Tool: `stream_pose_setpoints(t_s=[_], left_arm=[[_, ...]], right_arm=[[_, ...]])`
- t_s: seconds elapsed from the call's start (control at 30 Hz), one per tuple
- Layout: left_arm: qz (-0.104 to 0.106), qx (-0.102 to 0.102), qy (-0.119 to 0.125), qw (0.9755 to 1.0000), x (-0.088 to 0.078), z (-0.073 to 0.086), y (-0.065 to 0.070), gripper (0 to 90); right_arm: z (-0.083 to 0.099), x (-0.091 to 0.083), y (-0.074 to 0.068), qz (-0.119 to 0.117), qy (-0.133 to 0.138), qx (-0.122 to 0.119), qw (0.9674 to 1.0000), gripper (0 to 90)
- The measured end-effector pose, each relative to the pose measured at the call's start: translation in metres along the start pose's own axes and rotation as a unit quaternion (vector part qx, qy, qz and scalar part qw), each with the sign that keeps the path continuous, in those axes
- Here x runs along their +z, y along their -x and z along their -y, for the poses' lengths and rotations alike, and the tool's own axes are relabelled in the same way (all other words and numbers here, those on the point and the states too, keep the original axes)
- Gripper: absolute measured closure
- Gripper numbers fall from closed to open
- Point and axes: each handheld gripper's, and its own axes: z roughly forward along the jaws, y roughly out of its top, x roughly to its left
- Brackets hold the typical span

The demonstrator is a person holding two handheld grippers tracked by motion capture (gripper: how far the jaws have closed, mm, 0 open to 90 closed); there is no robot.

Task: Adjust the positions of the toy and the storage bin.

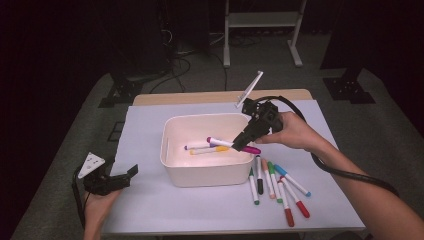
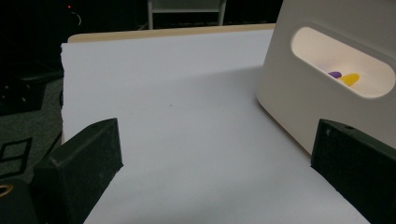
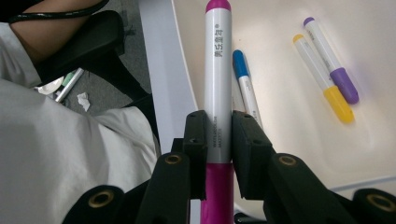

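Note:
My right gripper hangs over the white bin, shut on a white marker with magenta ends. In the right gripper view the two jaws clamp that marker across its barrel, right gripper. Below it, on the bin's floor, lie a blue-capped marker, a yellow one and a purple one. My left gripper rests open at the table's front left, held in a hand. Its jaws stand wide apart, left gripper, with only white table cover between them.
Several markers with green, black, orange, red and blue caps lie on the table right of the bin. The bin's handle slot faces the left gripper. A white stand leans at the table's back edge. White paper covers the tabletop.

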Motion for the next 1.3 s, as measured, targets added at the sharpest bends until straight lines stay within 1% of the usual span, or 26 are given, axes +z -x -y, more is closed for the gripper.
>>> stream_pose_setpoints(t_s=[0.23, 0.37, 0.47, 0.67, 0.73, 0.97, 1.03, 1.17, 1.23, 1.27, 1.3], left_arm=[[0.0, -0.003, 0.005, 1.0, 0.0, 0.0, 0.0, 0.7], [0.0, -0.004, 0.005, 1.0, 0.0, 0.0, 0.0, 0.7], [0.001, -0.005, 0.006, 1.0, 0.0, 0.0, 0.0, 0.7], [0.003, -0.005, 0.005, 1.0, 0.0, 0.001, -0.001, 0.7], [0.003, -0.005, 0.005, 1.0, 0.0, 0.001, -0.001, 0.7], [0.005, -0.002, 0.003, 1.0, 0.0, 0.001, -0.001, 0.7], [0.004, -0.003, 0.003, 1.0, 0.0, 0.001, -0.001, 0.7], [0.004, -0.004, 0.004, 1.0, 0.0, 0.001, -0.002, 0.7], [0.005, -0.004, 0.003, 1.0, 0.0, 0.001, -0.002, 0.7], [0.005, -0.005, 0.003, 1.0, 0.0, 0.001, -0.002, 0.7], [0.004, -0.004, 0.002, 1.0, 0.0, 0.001, -0.002, 0.7]], right_arm=[[-0.017, 0.011, 0.004, -0.004, -0.006, -0.011, 0.9999, 75.5], [-0.025, 0.016, 0.006, -0.004, -0.01, -0.016, 0.9998, 75.5], [-0.03, 0.021, 0.009, -0.007, -0.009, -0.022, 0.9997, 75.5], [-0.039, 0.039, 0.019, -0.014, -0.016, -0.023, 0.9995, 75.5], [-0.041, 0.047, 0.022, -0.016, -0.021, -0.022, 0.9994, 75.5], [-0.049, 0.065, 0.029, -0.015, -0.043, -0.028, 0.9985, 75.5], [-0.051, 0.072, 0.03, -0.01, -0.053, -0.028, 0.9982, 75.5], [-0.053, 0.081, 0.031, -0.007, -0.064, -0.029, 0.9975, 75.4], [-0.054, 0.086, 0.031, -0.006, -0.068, -0.024, 0.9974, 75.1], [-0.055, 0.089, 0.032, -0.004, -0.076, -0.024, 0.9968, 74.4], [-0.056, 0.091, 0.033, 0.0, -0.075, -0.028, 0.9968, 67.8]])
